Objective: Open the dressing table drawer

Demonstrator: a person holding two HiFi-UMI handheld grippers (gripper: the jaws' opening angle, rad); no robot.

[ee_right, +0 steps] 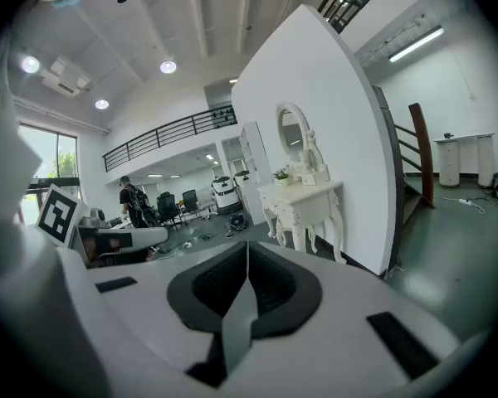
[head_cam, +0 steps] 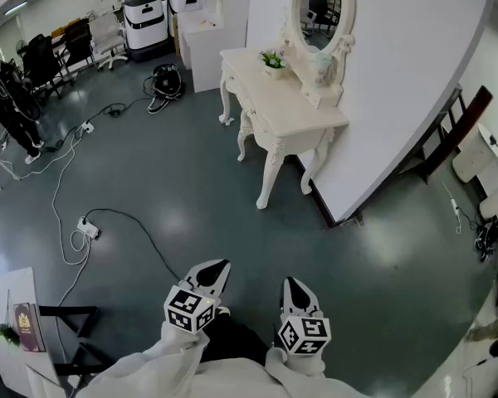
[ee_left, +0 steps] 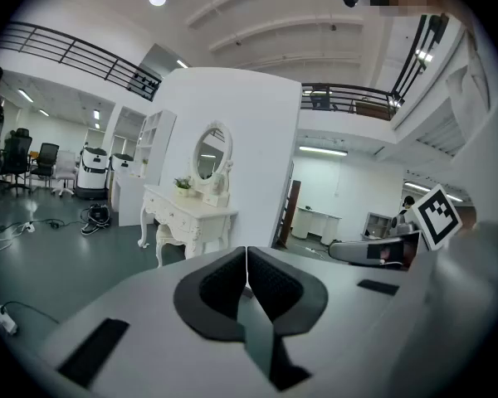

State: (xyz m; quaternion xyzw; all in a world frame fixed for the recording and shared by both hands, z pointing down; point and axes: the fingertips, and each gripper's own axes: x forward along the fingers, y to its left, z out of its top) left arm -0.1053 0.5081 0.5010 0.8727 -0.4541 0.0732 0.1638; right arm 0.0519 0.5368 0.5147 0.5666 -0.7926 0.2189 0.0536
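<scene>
Standing well back from the dressing table [head_cam: 282, 106], the person holds both claws low and side by side, each pointing slightly downward toward it. The left claw [head_cam: 219, 265] has its jaws pressed together with nothing between them, and the right claw [head_cam: 290, 281] is closed and empty in the same way. The table itself sits with its back edge against a white partition wall [head_cam: 390, 89], well apart from both claws. I cannot pick out the drawer on its front at this range. An oval mirror [head_cam: 322, 7] rises from the back edge of the surface. A small potted plant [head_cam: 272, 59] sits just beside the mirror's base, toward the far end. Dark floor [head_cam: 207, 197] stretches between the claws and the table's carved legs. Off to the left of that line a white power strip [head_cam: 87, 228] lies on the floor, with a black cable [head_cam: 141, 230] curving away from it toward the claws. Further back a black bag [head_cam: 164, 83] rests on the floor near the table's far end. Beyond it stand white machines [head_cam: 145, 19] and office chairs [head_cam: 46, 56]. A person in dark clothes [head_cam: 8, 98] stands at the left edge of the room. To the right of the partition a dark stair rail [head_cam: 461, 127] slants upward.
</scene>
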